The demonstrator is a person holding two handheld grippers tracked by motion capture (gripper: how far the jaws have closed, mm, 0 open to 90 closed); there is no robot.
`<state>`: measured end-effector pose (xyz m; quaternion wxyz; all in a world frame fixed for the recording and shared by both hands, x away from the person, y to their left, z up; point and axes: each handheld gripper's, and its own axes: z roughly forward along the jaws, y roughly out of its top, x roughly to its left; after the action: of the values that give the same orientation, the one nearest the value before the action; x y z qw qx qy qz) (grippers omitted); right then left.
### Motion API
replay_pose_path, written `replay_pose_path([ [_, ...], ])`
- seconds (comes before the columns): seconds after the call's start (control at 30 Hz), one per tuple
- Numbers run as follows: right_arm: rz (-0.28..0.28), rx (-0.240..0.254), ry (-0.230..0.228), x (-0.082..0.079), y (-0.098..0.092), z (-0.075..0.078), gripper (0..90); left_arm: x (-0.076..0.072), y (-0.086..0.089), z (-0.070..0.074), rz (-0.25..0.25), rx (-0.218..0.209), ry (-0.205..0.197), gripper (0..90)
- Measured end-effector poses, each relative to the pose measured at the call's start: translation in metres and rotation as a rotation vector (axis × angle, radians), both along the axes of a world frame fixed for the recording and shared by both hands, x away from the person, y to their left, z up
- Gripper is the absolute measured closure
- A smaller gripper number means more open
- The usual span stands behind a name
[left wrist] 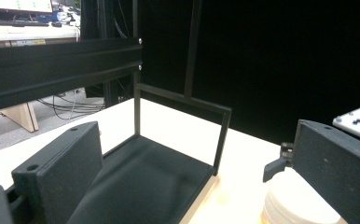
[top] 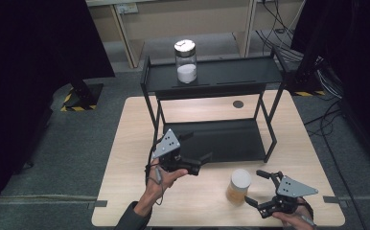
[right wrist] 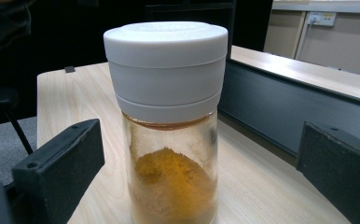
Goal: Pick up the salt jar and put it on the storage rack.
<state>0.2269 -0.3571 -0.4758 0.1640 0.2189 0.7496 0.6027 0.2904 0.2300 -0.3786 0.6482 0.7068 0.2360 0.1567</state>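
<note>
A glass jar of orange-yellow powder (top: 238,187) with a white lid stands upright on the table's front right. In the right gripper view this jar (right wrist: 169,121) rises between the two black jaws, which stand wide on either side without touching it. My right gripper (top: 256,188) is open, just right of the jar. A second jar with white powder (top: 186,61) stands on the top tier of the black shelf rack (top: 250,72). My left gripper (top: 196,146) is open at the front left of the rack's lower tier (left wrist: 155,182), holding nothing. The white lid (left wrist: 294,203) shows beside its right jaw.
The rack stands in the middle of the light wooden table (top: 125,143). A round dark cap (top: 238,104) lies on the table behind the rack. The rack's thin posts (left wrist: 221,140) rise in front of the left gripper. Cables and black stands lie on the floor around.
</note>
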Motion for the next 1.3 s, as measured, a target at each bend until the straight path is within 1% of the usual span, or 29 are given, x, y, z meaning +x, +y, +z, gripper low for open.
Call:
replay_pose_path([
  [0.07, 0.0, -0.001, 0.0, 0.0, 0.0, 0.0, 1.1, -0.003, 0.0, -0.006, 0.0, 0.005, -0.001, 1.3],
  [0.33, 0.0, -0.002, 0.0, 0.0, 0.0, 0.0, 1.1, -0.006, 0.001, -0.018, -0.012, 0.012, -0.003, 1.3],
  [0.37, 0.0, -0.002, 0.0, 0.0, 0.0, 0.0, 1.1, -0.007, 0.001, -0.022, -0.013, 0.013, 0.003, 1.3],
  [0.47, 0.0, -0.002, 0.0, 0.0, 0.0, 0.0, 1.1, -0.008, 0.001, -0.031, -0.019, 0.02, 0.01, 1.3],
  [0.5, 0.0, -0.002, 0.0, 0.0, 0.0, 0.0, 1.1, -0.008, 0.001, -0.031, -0.019, 0.02, 0.01, 1.3],
  [0.53, 0.0, -0.002, 0.0, 0.0, 0.0, 0.0, 1.2, -0.008, 0.001, -0.036, -0.023, 0.024, 0.016, 1.3],
  [0.57, 0.0, -0.002, 0.0, 0.0, 0.0, 0.0, 1.2, -0.008, 0.001, -0.036, -0.023, 0.024, 0.016, 1.3],
  [0.6, 0.0, -0.003, 0.0, 0.0, 0.001, 0.0, 1.2, -0.008, 0.001, -0.04, -0.028, 0.026, 0.021, 1.3],
  [0.63, 0.0, -0.003, 0.0, 0.0, 0.001, 0.0, 1.2, -0.008, 0.001, -0.04, -0.028, 0.026, 0.021, 1.3],
  [0.67, 0.0, -0.004, 0.001, 0.0, 0.001, 0.0, 1.1, -0.009, 0.002, -0.045, -0.03, 0.025, 0.021, 1.3],
  [0.73, 0.0, -0.004, 0.001, 0.0, 0.001, 0.0, 1.1, -0.01, 0.002, -0.047, -0.032, 0.023, 0.021, 1.3],
  [0.77, 0.0, -0.003, 0.001, 0.0, 0.001, 0.0, 1.1, -0.011, 0.003, -0.052, -0.038, 0.023, 0.018, 1.2],
  [0.8, 0.0, -0.003, 0.001, 0.0, 0.001, 0.0, 1.1, -0.011, 0.003, -0.052, -0.038, 0.023, 0.018, 1.3],
  [0.83, 0.0, -0.004, 0.001, 0.0, 0.001, 0.0, 1.1, -0.012, 0.003, -0.056, -0.041, 0.028, 0.015, 1.3],
  [1.0, 0.002, -0.005, 0.001, 0.0, 0.001, 0.0, 1.1, -0.014, 0.005, -0.067, -0.048, 0.034, 0.036, 1.3],
  [1.1, 0.001, -0.004, 0.001, 0.0, 0.001, 0.0, 1.1, -0.015, 0.006, -0.071, -0.051, 0.037, 0.04, 1.3],
  [1.13, 0.002, -0.004, 0.001, 0.0, 0.001, 0.0, 1.1, -0.017, 0.006, -0.075, -0.051, 0.04, 0.042, 1.3],
  [1.17, 0.002, -0.004, 0.001, 0.0, 0.001, 0.0, 1.1, -0.017, 0.006, -0.075, -0.051, 0.04, 0.042, 1.3],
  [1.27, 0.003, -0.005, 0.002, 0.0, 0.001, 0.0, 1.1, -0.019, 0.006, -0.082, -0.053, 0.05, 0.048, 1.3],
  [1.3, 0.003, -0.005, 0.002, 0.0, 0.001, 0.0, 1.1, -0.02, 0.006, -0.084, -0.054, 0.059, 0.05, 1.3],
])
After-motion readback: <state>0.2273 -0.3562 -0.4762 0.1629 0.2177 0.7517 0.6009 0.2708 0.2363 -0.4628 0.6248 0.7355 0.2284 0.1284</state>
